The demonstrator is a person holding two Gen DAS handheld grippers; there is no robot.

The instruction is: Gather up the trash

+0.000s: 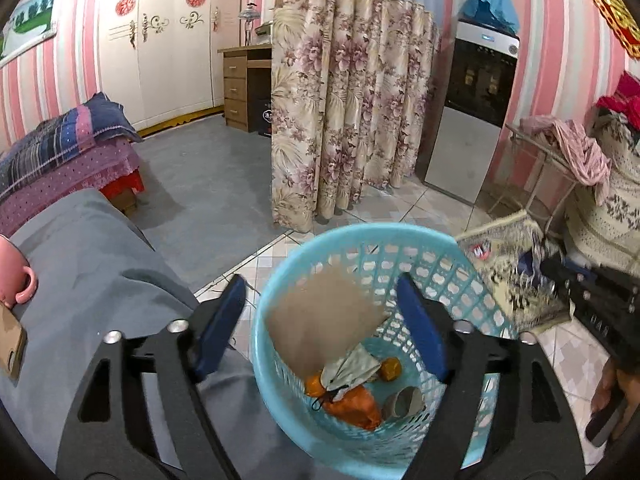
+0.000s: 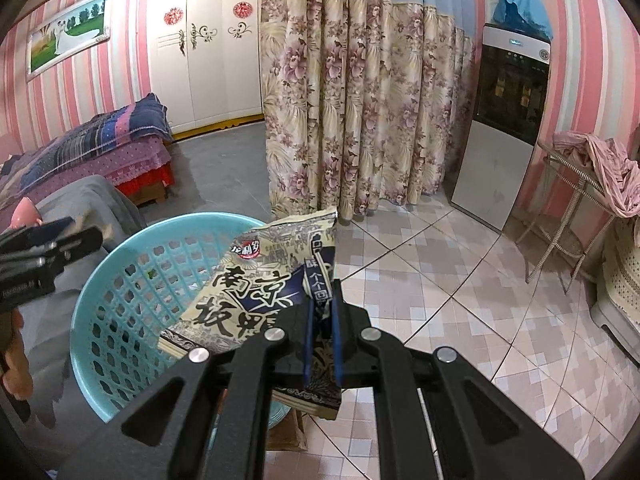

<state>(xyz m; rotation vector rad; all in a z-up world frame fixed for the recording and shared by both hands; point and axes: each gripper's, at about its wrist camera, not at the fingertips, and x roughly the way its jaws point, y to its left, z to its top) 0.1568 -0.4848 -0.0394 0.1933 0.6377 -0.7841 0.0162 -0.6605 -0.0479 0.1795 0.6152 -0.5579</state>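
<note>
basket light blue lattice | curtain floral beige-purple | wall pink-striped

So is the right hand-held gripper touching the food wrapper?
Touching. The right wrist view shows the right hand-held gripper with its blue fingers clamped on the food wrapper beside the basket.

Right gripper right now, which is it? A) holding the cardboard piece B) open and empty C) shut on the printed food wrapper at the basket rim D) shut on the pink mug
C: the right gripper is shut on the printed food wrapper, held over the rim of the blue basket.
</note>
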